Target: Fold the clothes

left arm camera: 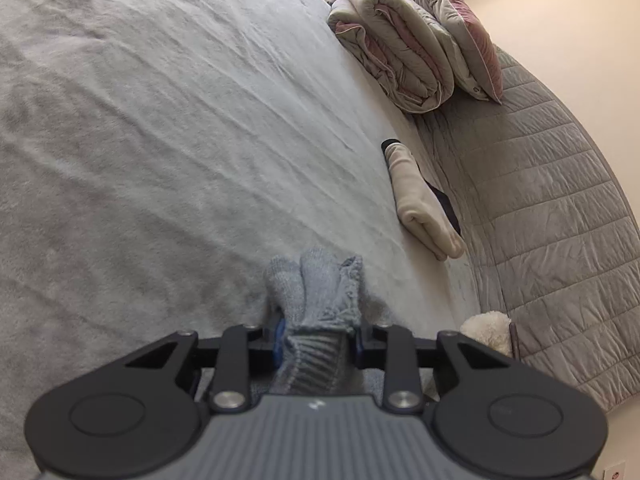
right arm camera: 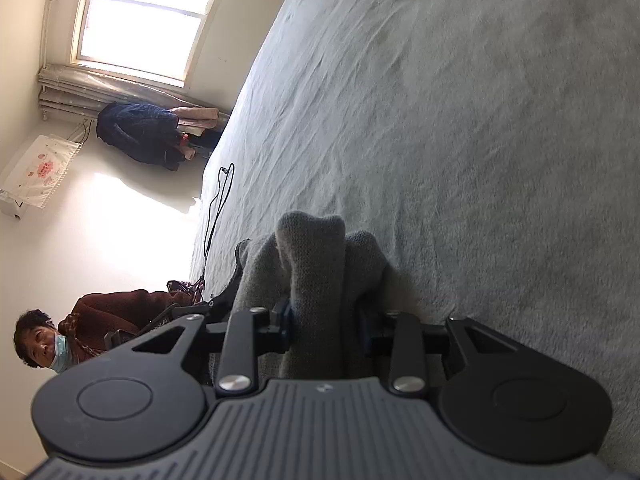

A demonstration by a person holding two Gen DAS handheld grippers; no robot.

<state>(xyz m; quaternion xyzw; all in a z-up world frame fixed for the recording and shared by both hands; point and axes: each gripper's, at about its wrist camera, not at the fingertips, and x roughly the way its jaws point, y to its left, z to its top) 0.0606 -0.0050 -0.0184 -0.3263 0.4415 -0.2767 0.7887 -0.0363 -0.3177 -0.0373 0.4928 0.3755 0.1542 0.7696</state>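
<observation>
My left gripper (left arm camera: pixel 318 338) is shut on a bunched fold of a grey-blue knitted garment (left arm camera: pixel 320 288), whose ribbed hem runs back between the fingers. My right gripper (right arm camera: pixel 326 326) is shut on another bunch of grey knitted fabric (right arm camera: pixel 316 256), which bulges up in thick folds past the fingertips. Both hold the cloth just above a pale grey bed sheet (left arm camera: pixel 160 140). The rest of the garment is hidden under the grippers.
A folded cream garment (left arm camera: pixel 420 204) lies at the bed's edge beside a quilted grey headboard (left arm camera: pixel 560 220). A folded duvet (left arm camera: pixel 396 44) and pillow (left arm camera: pixel 464 36) sit farther off. A black cable (right arm camera: pixel 218 200) hangs at the bed edge. A masked person (right arm camera: pixel 60 344) sits low left.
</observation>
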